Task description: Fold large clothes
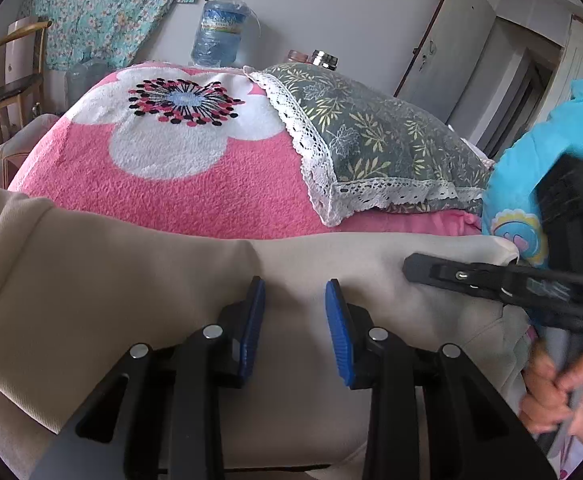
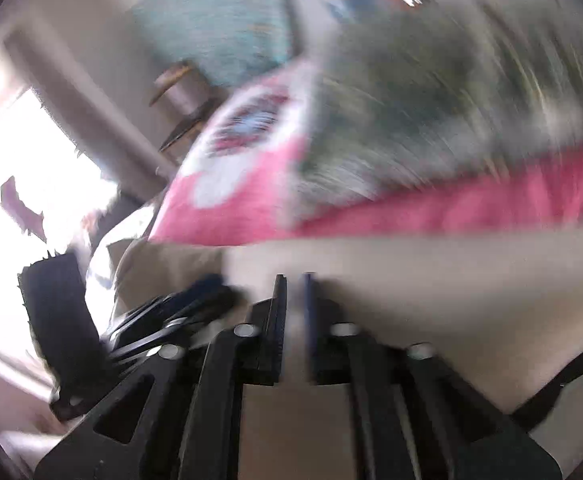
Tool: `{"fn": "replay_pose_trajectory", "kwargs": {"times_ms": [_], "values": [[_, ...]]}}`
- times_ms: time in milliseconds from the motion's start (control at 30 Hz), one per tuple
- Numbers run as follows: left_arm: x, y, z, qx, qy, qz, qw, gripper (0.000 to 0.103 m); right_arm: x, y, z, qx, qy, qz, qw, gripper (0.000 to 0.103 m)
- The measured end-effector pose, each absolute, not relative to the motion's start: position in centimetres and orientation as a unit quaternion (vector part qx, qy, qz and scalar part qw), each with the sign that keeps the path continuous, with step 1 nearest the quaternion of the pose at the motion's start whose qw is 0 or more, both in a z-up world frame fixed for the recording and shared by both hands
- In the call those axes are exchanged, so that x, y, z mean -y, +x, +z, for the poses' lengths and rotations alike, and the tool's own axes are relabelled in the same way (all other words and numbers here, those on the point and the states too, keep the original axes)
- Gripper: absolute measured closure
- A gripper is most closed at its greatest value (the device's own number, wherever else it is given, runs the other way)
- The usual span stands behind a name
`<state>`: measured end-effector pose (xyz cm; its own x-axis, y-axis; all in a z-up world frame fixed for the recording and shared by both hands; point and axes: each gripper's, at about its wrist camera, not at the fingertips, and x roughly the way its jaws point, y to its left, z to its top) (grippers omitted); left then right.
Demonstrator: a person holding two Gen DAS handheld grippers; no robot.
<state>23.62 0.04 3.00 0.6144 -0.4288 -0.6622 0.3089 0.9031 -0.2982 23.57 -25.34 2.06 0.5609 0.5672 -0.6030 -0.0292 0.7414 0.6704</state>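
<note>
A large beige garment point(image 1: 131, 280) lies folded over on the bed, filling the lower part of the left wrist view. My left gripper point(image 1: 295, 292) is open just above it, blue pads apart, holding nothing. My right gripper point(image 1: 411, 268) reaches in from the right over the garment's right end. In the blurred right wrist view the right gripper point(image 2: 294, 280) has its jaws nearly closed over the beige garment point(image 2: 411, 280); whether cloth is pinched between them is unclear. The left gripper point(image 2: 195, 300) shows at lower left there.
A pink fleece blanket with a white flower point(image 1: 171, 168) covers the bed behind the garment. A grey leaf-print pillow with lace trim point(image 1: 371, 144) lies on it. A water bottle point(image 1: 219, 32) and a wooden chair point(image 1: 11, 92) stand beyond. The person's blue shirt point(image 1: 551, 152) is at right.
</note>
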Motion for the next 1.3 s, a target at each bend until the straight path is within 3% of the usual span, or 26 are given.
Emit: {"fn": "replay_pose_trajectory", "kwargs": {"times_ms": [100, 300, 633, 700, 767, 933, 1033, 1133, 1300], "values": [[0.0, 23.6, 3.0, -0.387, -0.077, -0.209, 0.895, 0.072, 31.7, 22.3, 0.1, -0.397, 0.409, 0.120, 0.813, 0.103], [-0.1, 23.7, 3.1, -0.386, -0.077, -0.209, 0.895, 0.072, 36.4, 20.5, 0.5, -0.382, 0.361, 0.046, 0.849, 0.103], [0.7, 23.2, 3.3, -0.380, -0.047, -0.193, 0.903, 0.072, 31.1, 20.1, 1.8, -0.379, 0.213, -0.003, 0.901, 0.103], [1.3, 23.1, 3.4, -0.379, -0.028, -0.182, 0.907, 0.072, 29.7, 20.4, 3.5, -0.392, 0.159, -0.031, 0.906, 0.103], [1.6, 23.2, 3.6, -0.386, -0.018, -0.175, 0.906, 0.072, 27.9, 19.4, 5.6, -0.359, 0.112, -0.038, 0.926, 0.094], [1.6, 20.3, 6.6, -0.348, -0.030, -0.150, 0.925, 0.071, 21.2, 17.0, 9.9, -0.320, 0.056, 0.079, 0.943, 0.094], [1.9, 18.7, 6.7, -0.349, -0.053, -0.158, 0.922, 0.068, 17.1, 16.9, 8.0, -0.347, 0.049, 0.128, 0.928, 0.092], [2.5, 18.6, 3.9, -0.382, -0.043, -0.153, 0.911, 0.061, 15.8, 17.2, 2.6, -0.394, 0.015, 0.139, 0.908, 0.076], [3.9, 18.3, 2.9, -0.376, 0.004, -0.135, 0.917, 0.060, 15.6, 16.5, 1.4, -0.356, 0.010, 0.135, 0.925, 0.076]]}}
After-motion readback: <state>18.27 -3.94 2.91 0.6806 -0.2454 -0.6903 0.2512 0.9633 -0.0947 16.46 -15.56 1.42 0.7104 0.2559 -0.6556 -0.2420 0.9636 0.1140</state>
